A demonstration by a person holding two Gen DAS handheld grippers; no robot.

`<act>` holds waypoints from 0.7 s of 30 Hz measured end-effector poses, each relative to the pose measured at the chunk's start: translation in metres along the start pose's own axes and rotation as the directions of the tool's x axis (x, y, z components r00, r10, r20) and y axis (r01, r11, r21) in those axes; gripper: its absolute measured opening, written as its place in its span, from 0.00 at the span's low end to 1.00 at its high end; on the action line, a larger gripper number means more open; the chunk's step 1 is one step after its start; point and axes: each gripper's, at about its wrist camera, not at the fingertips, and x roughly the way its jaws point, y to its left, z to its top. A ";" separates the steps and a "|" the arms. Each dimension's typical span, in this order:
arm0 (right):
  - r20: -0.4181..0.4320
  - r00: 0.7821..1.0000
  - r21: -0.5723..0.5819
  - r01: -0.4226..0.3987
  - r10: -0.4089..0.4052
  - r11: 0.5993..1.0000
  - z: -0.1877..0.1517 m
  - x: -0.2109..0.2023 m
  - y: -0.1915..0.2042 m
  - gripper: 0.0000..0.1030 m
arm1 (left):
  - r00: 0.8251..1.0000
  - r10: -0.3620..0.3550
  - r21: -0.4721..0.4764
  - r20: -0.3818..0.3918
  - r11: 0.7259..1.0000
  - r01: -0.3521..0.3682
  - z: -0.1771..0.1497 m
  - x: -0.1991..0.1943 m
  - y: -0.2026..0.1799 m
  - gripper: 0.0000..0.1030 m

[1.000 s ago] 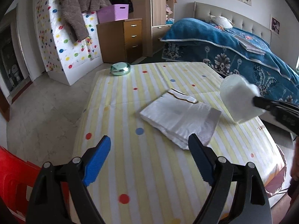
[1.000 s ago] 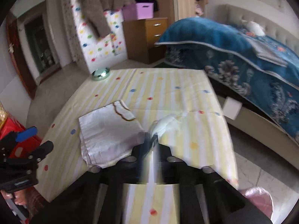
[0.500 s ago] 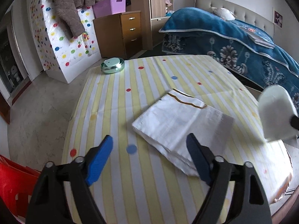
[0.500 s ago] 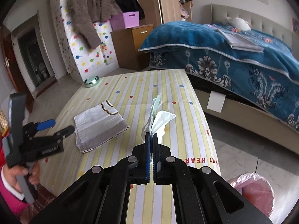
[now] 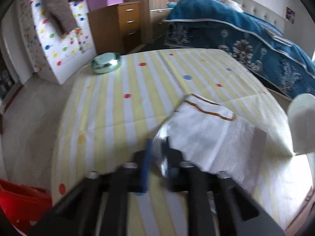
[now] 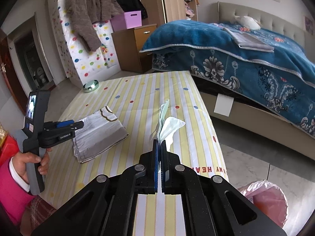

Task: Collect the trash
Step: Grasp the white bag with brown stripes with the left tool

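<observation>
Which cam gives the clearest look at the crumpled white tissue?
Right wrist. The crumpled white tissue sits sharp and centered, pinched in the right gripper. Left wrist shows the tissue only as a blurry white blob at the right edge.

Folded cloth (image 6: 98, 135) on table (image 6: 137, 98)

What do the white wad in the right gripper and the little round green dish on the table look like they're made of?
White wad: thin tissue paper, matte; it crumples into soft, limp points. Green dish: probably polished metal or glossy glazed ware, given its mirror-like glare; the look leaves it open.
</observation>
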 end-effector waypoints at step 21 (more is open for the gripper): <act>0.065 0.998 0.020 0.005 -0.006 1.000 -0.014 -0.048 -0.005 0.01 | 0.954 -0.285 0.258 0.096 0.932 0.253 -0.052 -0.088 -0.098 0.56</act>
